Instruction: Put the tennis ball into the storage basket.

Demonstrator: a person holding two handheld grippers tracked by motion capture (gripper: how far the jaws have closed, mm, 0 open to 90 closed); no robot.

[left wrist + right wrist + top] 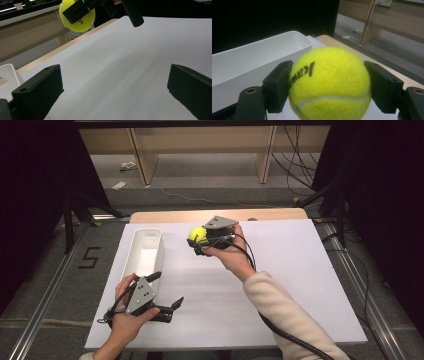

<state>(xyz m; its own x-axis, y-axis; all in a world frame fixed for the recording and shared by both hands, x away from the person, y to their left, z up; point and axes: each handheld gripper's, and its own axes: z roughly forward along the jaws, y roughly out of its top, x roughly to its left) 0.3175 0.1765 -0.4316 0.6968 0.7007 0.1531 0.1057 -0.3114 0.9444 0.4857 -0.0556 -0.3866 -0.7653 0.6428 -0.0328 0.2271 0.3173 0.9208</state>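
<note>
A yellow tennis ball [196,235] with black lettering is held above the white table by my right gripper [199,241], whose jaws press on both sides of it [329,82]. The ball hangs just right of a long white bin [145,251]; in the right gripper view the bin's wall [249,65] lies left of and behind the ball. My left gripper [166,290] stands open near the table's front left, low over the white sheet, with nothing between its jaws [115,90]. From the left gripper view the ball [77,18] and the other gripper's black jaws appear at the top.
A white sheet [280,270] covers the wooden table. The bin lies lengthwise along the sheet's left side. A black cable [295,337] trails from the right gripper along the sleeve. Wooden shelving [200,150] stands on the floor beyond the table.
</note>
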